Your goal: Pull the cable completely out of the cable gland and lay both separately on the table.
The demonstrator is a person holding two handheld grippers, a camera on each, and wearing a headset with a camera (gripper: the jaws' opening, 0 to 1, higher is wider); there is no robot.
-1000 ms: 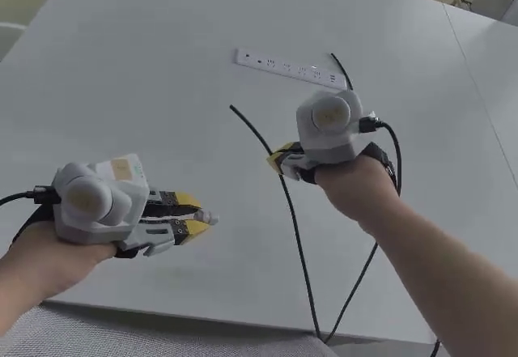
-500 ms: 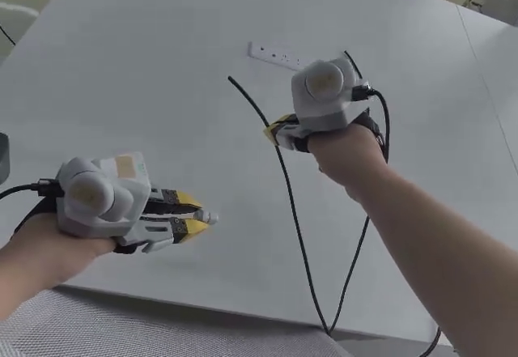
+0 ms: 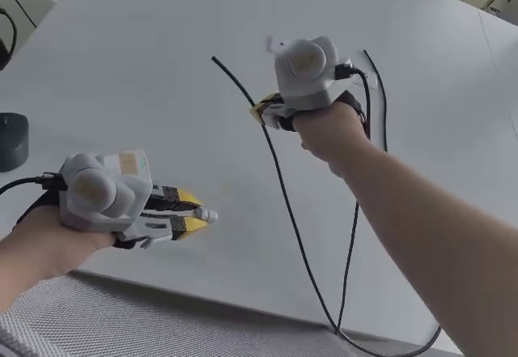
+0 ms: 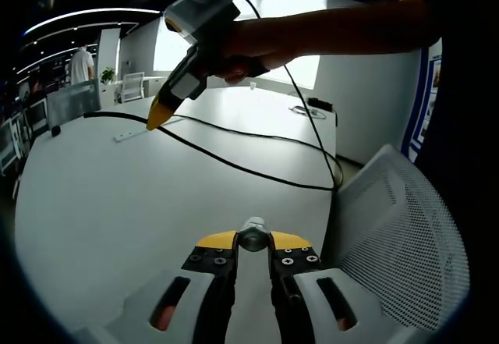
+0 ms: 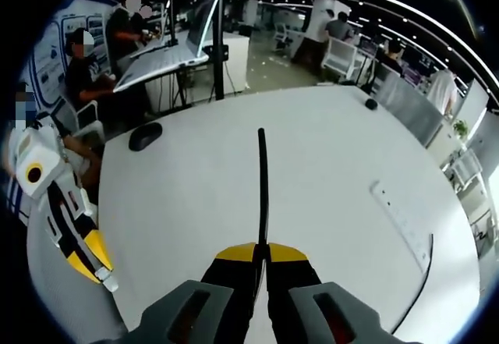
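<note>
My left gripper (image 3: 207, 217) hovers low over the near part of the white table (image 3: 146, 65), shut on a small grey cable gland (image 4: 252, 234) that sticks out between its yellow tips. The gland (image 3: 210, 215) is free of the cable. Farther out and higher, my right gripper (image 3: 257, 114) is shut on a thin black cable (image 3: 285, 203). The cable's free end points up and left past the jaws, and its long part trails down over the near table edge. In the right gripper view the cable (image 5: 263, 180) runs straight out from between the tips of that gripper (image 5: 263, 252).
A white power strip (image 5: 401, 211) lies on the table beyond the right gripper. A black puck-like object (image 3: 12, 140) sits at the left edge. A grey mesh chair (image 4: 390, 227) is near me. People sit at desks in the background.
The right gripper has carried the cable farther from me, toward the power strip, widening the gap to the left gripper. The left gripper has stayed where it was.
</note>
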